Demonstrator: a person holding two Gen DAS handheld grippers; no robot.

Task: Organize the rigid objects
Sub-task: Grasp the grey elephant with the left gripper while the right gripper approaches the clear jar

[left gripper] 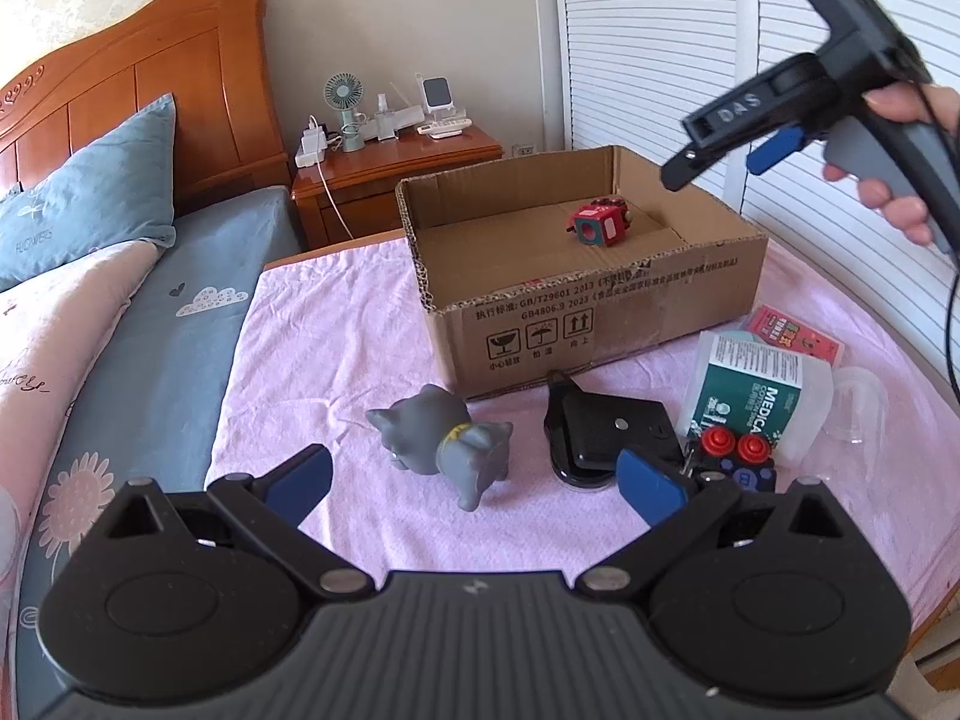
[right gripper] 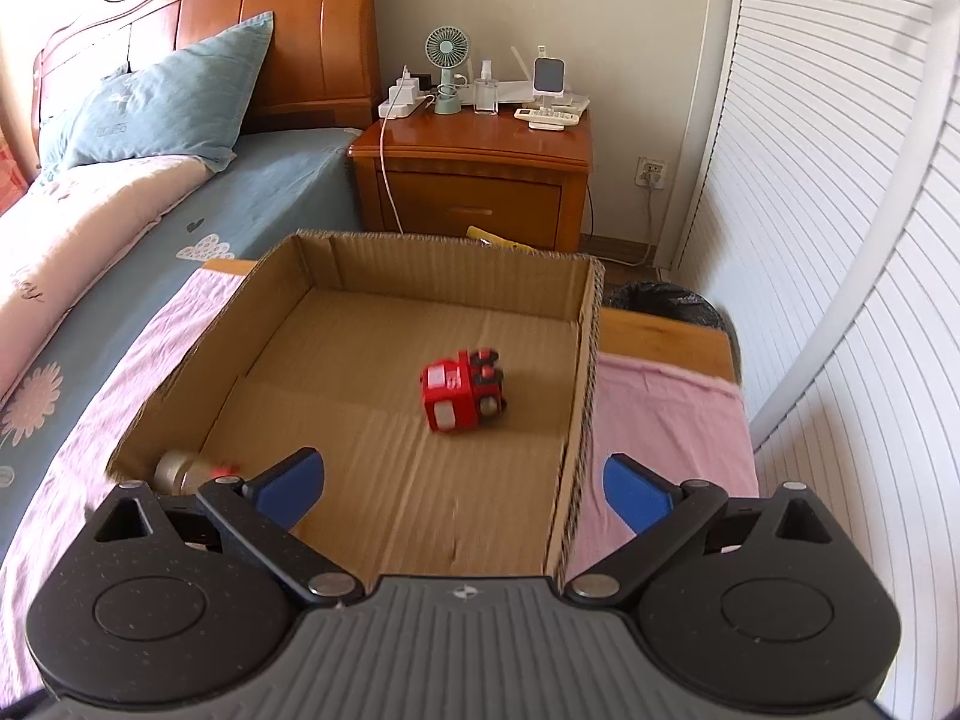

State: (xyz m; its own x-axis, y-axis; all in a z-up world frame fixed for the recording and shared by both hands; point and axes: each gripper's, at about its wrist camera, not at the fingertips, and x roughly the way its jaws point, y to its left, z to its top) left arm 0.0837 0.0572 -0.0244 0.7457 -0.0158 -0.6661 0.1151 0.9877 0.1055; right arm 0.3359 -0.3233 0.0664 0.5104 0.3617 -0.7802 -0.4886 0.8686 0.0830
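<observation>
My left gripper (left gripper: 474, 480) hangs released over the pink cloth (left gripper: 336, 324), fingers spread and grasping nothing. Just ahead of it, between the pads, the grey toy dog (left gripper: 447, 447) lies on its side. Ahead of my right-hand pad sits a black case (left gripper: 606, 429), its near edge hidden behind that pad. Further right, a dark gadget with two red buttons (left gripper: 735, 462) is partly cut off by the finger, and a clear tub with a green medical label (left gripper: 759, 390) lies tipped behind it.

Beyond these stands the open cardboard box (left gripper: 600, 324), holding the red cube toy (right gripper: 462, 399), blurred in my right view. My right gripper (right gripper: 462, 489) hovers released above the box's near edge. A silvery object (right gripper: 180, 471) in the near left corner is half hidden by its finger; I cannot identify it.
</observation>
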